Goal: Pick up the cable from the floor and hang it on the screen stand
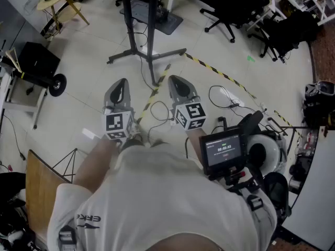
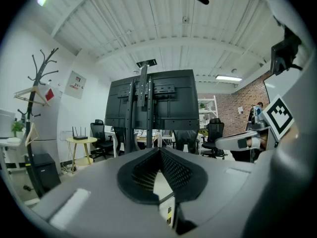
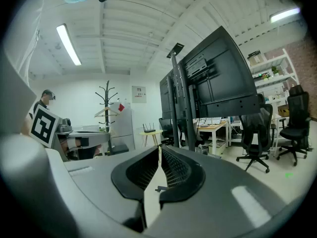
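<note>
The left gripper (image 1: 121, 83) and the right gripper (image 1: 175, 81) are both closed and empty. The black cable (image 1: 232, 104) lies looped on the floor, below and to the right of the right gripper, short of the screen stand (image 1: 151, 41). The person would do best to open the right jaws first, tip them down, and straddle one strand.

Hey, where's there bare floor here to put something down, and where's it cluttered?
Bare tiles lie between the screen stand and the black case, left of the left gripper. Another open stretch sits beyond the striped tape, toward the office chairs. Crowded: the cable loops between the grippers and to the right of the right gripper.
</note>
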Demonstrator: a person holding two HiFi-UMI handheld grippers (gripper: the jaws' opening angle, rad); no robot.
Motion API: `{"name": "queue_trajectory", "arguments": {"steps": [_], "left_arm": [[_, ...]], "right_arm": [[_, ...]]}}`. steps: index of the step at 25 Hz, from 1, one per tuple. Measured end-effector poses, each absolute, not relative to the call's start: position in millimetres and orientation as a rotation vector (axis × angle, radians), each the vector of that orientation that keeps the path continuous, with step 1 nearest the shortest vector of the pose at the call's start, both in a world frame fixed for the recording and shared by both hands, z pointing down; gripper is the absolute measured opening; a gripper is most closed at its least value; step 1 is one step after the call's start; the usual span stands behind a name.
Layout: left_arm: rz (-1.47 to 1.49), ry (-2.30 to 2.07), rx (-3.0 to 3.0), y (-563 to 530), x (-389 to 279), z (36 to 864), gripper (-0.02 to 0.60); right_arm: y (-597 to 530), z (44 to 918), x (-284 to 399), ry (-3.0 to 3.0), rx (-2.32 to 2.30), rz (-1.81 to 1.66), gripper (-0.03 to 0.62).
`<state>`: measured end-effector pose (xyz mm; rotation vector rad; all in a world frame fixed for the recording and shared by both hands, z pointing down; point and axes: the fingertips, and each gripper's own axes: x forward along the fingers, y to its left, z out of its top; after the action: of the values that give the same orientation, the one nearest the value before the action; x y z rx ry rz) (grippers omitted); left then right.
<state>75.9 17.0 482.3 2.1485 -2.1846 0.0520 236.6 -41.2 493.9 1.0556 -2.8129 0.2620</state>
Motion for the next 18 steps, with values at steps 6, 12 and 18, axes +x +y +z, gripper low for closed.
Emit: {"name": "queue_trajectory", "arguments": {"steps": [6, 12, 18], "left_arm": [[0.063, -2.121, 2.176, -32, 19, 495, 0.002], [0.077, -2.092, 2.183, -70, -20, 503, 0.002], [0.11, -2.102, 2.145, -88, -36, 515, 0.002]], "right_arm": [[-80, 500, 173, -2.78, 1.085, 0.251, 0.026], [-108, 505, 132, -2.746, 1.087, 0.21, 0.028], [-125, 517, 122, -2.72, 1.053, 0.218, 0.028]]}}
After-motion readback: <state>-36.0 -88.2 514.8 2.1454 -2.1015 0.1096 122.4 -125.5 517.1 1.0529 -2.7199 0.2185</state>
